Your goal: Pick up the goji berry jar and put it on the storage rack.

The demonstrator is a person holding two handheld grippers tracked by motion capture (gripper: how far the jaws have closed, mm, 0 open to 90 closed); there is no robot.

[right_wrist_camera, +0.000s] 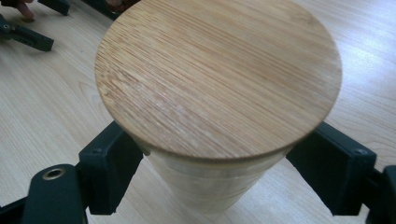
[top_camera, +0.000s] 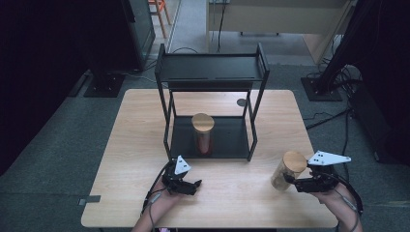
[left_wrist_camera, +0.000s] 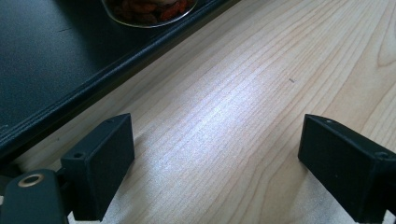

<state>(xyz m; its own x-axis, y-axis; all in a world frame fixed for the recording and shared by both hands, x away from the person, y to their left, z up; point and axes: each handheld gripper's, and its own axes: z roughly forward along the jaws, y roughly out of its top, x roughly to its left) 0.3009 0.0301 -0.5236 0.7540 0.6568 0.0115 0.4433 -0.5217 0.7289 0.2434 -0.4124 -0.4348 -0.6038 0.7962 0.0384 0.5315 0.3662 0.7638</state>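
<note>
Just ahead, black rack (top_camera: pixel 211 92) with jar (top_camera: pixel 203 134); right gripper (top_camera: pixel 296 182) jaws around bamboo-lidded jar (top_camera: pixel 289 170), left gripper (top_camera: pixel 193 185) wide.

- You have a light wooden rectangular table (top_camera: pixel 145 145) on a grey carpeted floor (top_camera: pixel 58 145).
- A black metal two-tier rack (top_camera: pixel 211 67) stands at the middle of the table, toward its far edge; its lower shelf (left_wrist_camera: pixel 42 60) lies flat on the tabletop.
- On that lower shelf you see a clear glass jar with a round bamboo lid and reddish contents (top_camera: pixel 203 133), upright, near the shelf's middle.
- A small grey round disc (top_camera: pixel 241 102) lies on the table behind the rack, near the far edge.
- Past the far edge, an orange chair (top_camera: pixel 158 9) stands on the floor.
</note>
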